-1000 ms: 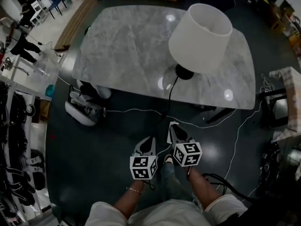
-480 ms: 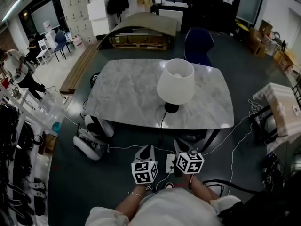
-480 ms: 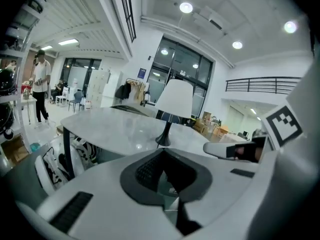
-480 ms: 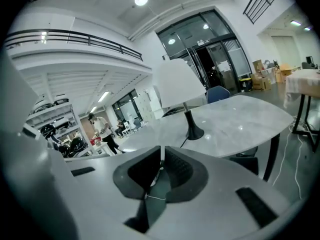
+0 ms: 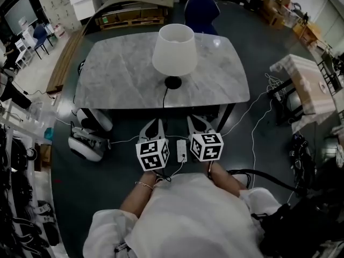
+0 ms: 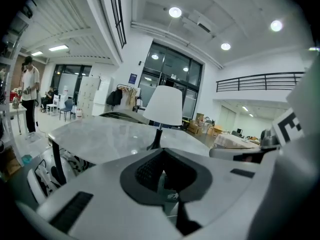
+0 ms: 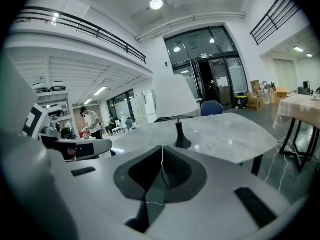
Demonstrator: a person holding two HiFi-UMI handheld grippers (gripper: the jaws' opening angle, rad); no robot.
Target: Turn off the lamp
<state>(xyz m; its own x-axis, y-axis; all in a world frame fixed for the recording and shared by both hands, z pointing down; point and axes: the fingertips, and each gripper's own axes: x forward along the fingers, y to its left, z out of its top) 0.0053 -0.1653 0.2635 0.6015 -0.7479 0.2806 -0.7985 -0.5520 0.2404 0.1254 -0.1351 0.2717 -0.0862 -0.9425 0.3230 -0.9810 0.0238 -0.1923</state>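
Observation:
A lamp (image 5: 173, 48) with a white shade and black base stands on the grey marble table (image 5: 118, 74); its black cord drops over the near edge toward a white power strip (image 5: 181, 150) on the dark floor. My left gripper (image 5: 153, 124) and right gripper (image 5: 194, 121) hover side by side above that strip, short of the table, both pointing at the lamp. In the left gripper view the lamp (image 6: 163, 106) shows beyond the left gripper (image 6: 161, 153), whose jaws are shut and empty. In the right gripper view the lamp (image 7: 175, 96) rises above the right gripper (image 7: 162, 151), whose jaws meet with nothing held.
A white and black machine (image 5: 88, 138) lies on the floor left of the table legs. White cables (image 5: 252, 128) trail across the floor to the right. A blue chair (image 5: 201, 7) stands behind the table, a cloth-covered table (image 5: 303, 82) at the right. A person (image 6: 27, 96) stands far left.
Both grippers have risen from near the floor, still side by side and shut. The head view has pulled back, so the table and lamp look smaller and farther.

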